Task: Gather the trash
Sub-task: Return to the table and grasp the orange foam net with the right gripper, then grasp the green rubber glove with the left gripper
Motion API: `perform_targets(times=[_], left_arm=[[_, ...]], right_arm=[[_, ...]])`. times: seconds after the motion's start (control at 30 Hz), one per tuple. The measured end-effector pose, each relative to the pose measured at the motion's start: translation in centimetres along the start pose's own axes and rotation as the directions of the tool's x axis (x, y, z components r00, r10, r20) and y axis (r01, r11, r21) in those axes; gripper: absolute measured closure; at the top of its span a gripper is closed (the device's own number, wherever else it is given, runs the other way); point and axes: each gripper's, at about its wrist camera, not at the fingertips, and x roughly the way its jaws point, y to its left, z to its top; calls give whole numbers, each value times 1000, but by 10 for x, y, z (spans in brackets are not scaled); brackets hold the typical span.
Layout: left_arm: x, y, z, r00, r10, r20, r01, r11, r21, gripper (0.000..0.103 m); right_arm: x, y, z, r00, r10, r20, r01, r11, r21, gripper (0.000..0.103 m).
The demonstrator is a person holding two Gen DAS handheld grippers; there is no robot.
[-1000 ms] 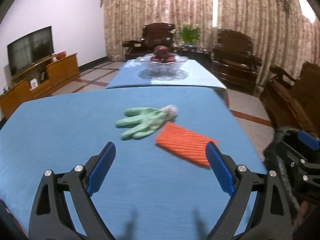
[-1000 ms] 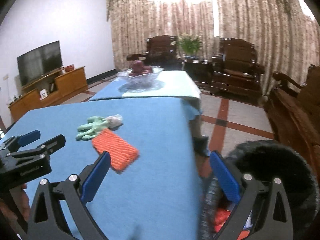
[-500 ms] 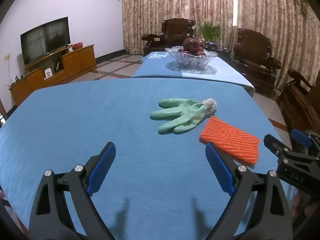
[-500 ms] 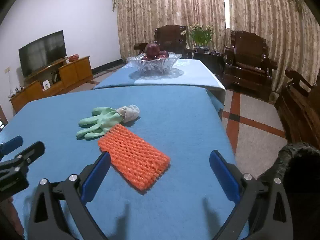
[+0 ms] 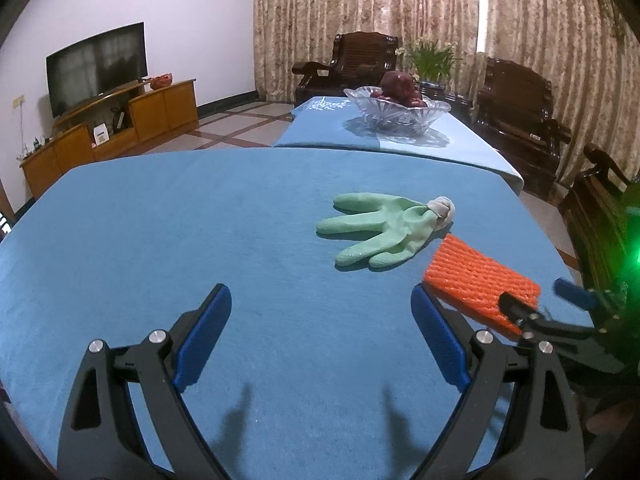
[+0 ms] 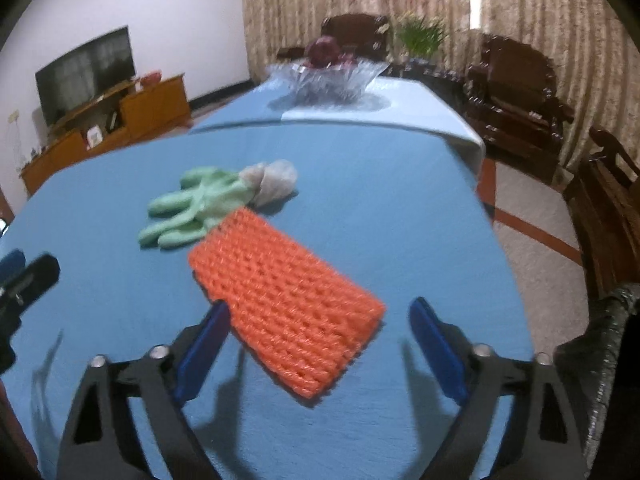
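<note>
Right gripper (image 6: 320, 344): jaws just narrowing, unclenched, now straddling orange foam net (image 6: 286, 300) beside green glove (image 6: 192, 208); pickup imminent.

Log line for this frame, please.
right gripper: open, jaws just closing, foam net between them, not gripped | left gripper: open, empty | glove: on table

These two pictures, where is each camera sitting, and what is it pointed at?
Left wrist view: rides on the left claw, looking down over the blue table; its open fingers show, and the right claw enters at the right edge.
Right wrist view: rides on the right claw, over the orange foam net; jaws open, just narrowing, not gripping.
Shared: net, green glove, glass bowl.
</note>
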Motion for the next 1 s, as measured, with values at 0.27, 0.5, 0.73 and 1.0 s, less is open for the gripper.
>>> perform_targets(times=[0.27, 0.5, 0.73, 1.0], left_arm=[[1, 4, 1, 1000, 1, -1, -1, 1000, -11, 14], [3, 4, 1, 1000, -1, -5, 1, 1000, -12, 14], [12, -2, 2, 1000, -14, -16, 14, 1000, -6, 14], [33, -22, 7, 998, -39, -40, 39, 999, 17, 14]], right_arm=[[5, 13, -5, 997, 58, -50, -61, 997, -52, 71], [-5, 16, -7, 997, 80, -19, -81, 995, -57, 88], [-18, -11, 3, 999, 30, 34, -30, 999, 20, 88], [-14, -38, 15, 998, -29, 47, 26, 998, 57, 88]])
